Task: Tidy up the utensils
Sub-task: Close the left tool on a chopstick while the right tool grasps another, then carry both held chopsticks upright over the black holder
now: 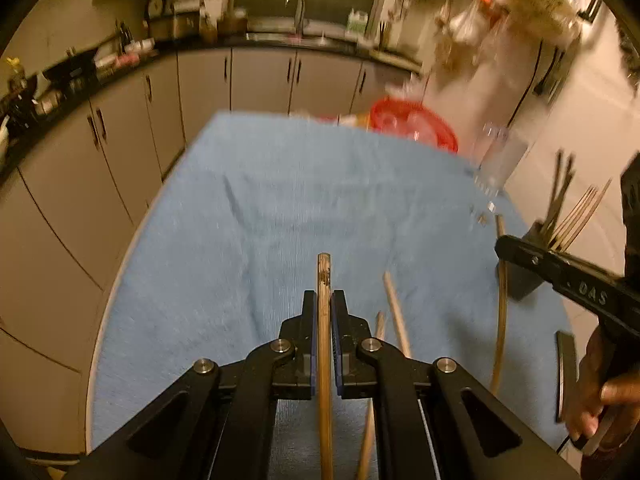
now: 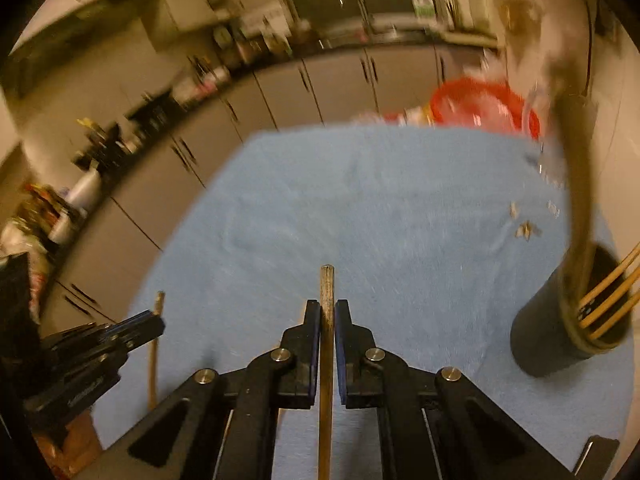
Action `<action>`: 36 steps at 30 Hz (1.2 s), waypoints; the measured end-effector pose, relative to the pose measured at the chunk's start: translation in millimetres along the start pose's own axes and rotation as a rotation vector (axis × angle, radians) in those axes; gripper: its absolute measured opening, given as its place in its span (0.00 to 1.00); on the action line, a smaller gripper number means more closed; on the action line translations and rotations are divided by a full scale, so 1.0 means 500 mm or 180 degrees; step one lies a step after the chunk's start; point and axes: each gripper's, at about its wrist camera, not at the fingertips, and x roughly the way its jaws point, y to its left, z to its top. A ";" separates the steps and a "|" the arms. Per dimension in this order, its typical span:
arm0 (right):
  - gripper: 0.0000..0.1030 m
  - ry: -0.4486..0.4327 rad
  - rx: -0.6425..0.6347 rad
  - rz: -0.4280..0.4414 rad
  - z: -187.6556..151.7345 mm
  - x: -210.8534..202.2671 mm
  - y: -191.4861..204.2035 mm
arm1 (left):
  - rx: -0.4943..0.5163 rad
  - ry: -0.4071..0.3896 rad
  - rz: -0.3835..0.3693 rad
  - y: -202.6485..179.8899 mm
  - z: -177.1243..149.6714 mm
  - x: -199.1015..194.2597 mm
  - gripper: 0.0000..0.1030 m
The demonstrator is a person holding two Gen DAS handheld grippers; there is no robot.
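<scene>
Two grippers, each clamped on wooden stick: left gripper [image 1: 324, 308] holds stick [image 1: 324, 344] frame centre; right gripper [image 2: 327, 316] holds second stick [image 2: 326, 340]. Black holder [image 2: 560, 320] lower right, on blue cloth [image 2: 360, 200].

Blue cloth [image 2: 360, 208] ahead bare; black holder [image 2: 560, 320] blocks right.

Blue cloth [image 1: 280, 208], red basin [image 1: 412, 122], grey cabinets [image 1: 260, 80].
</scene>
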 end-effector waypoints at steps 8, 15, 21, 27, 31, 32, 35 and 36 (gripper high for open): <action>0.07 -0.0551 -0.0102 0.0054 -0.018 -0.114 0.047 | 0.0040 -0.0409 -0.0003 -0.018 0.022 -0.091 0.07; 0.07 -0.0787 -0.0137 0.0065 -0.019 -0.155 0.060 | 0.0135 -0.0554 -0.0038 -0.050 0.012 -0.128 0.07; 0.07 -0.0876 -0.0092 0.0041 -0.029 -0.178 0.048 | 0.0147 -0.0602 -0.0064 -0.056 0.010 -0.150 0.07; 0.07 -0.0957 -0.0012 0.0029 -0.037 -0.194 0.030 | 0.0161 -0.0638 -0.0103 -0.065 0.012 -0.165 0.07; 0.07 -0.1029 0.0037 0.0030 -0.041 -0.209 0.017 | 0.0183 -0.0659 -0.0148 -0.076 0.016 -0.175 0.07; 0.07 -0.1042 0.0049 0.0023 -0.042 -0.213 0.016 | 0.0187 -0.0662 -0.0155 -0.079 0.017 -0.177 0.07; 0.07 -0.1076 0.0092 0.0021 -0.041 -0.223 0.004 | 0.0221 -0.0664 -0.0181 -0.091 0.021 -0.181 0.07; 0.07 -0.1089 0.0101 0.0013 -0.041 -0.228 0.000 | 0.0239 -0.0668 -0.0188 -0.097 0.023 -0.182 0.07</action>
